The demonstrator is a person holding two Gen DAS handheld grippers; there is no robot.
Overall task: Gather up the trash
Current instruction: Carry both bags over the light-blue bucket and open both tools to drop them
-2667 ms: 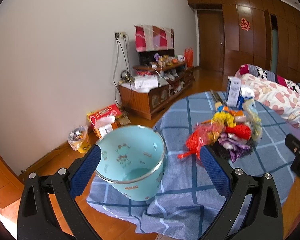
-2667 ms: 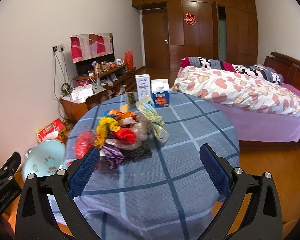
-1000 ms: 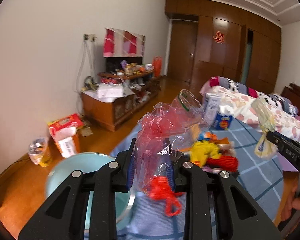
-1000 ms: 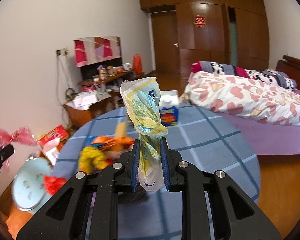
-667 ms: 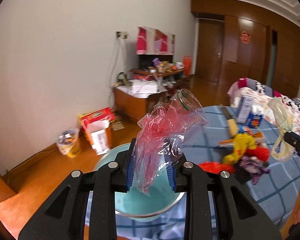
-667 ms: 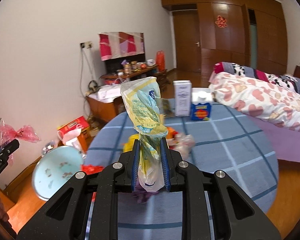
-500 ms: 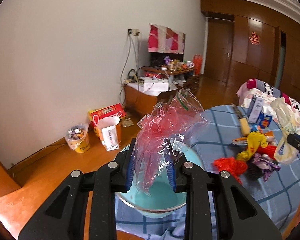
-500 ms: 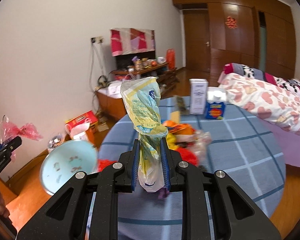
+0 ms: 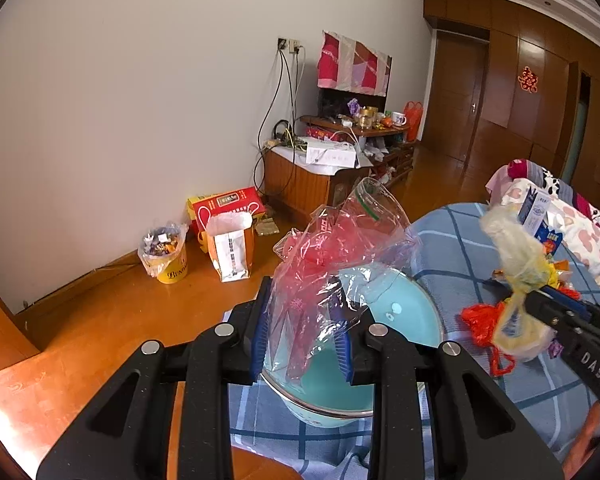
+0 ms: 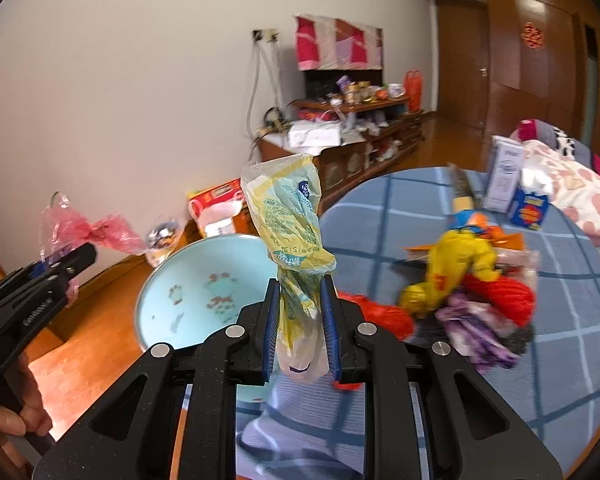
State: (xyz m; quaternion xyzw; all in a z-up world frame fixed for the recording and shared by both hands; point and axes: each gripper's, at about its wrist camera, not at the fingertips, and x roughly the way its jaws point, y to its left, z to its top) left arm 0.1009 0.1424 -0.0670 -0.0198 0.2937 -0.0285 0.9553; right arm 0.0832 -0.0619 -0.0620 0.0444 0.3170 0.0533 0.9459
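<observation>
Two wrappers are being carried: we are clamping the left gripper (image 9: 302,340) on the red wrapper (image 9: 324,264), directly over the teal bin (image 9: 396,320); the right gripper (image 10: 302,340), pinching the yellow bag (image 10: 290,232), is hanging beside its rim.

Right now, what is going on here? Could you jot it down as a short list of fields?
setting: bedroom, round table with blue checked cloth
left gripper: shut on a red and clear plastic wrapper, above the bin
right gripper: shut on a yellow and white plastic bag
bin: light blue bin at the table's edge, nothing visible inside
still on the table: pile of colourful wrappers, two cartons
</observation>
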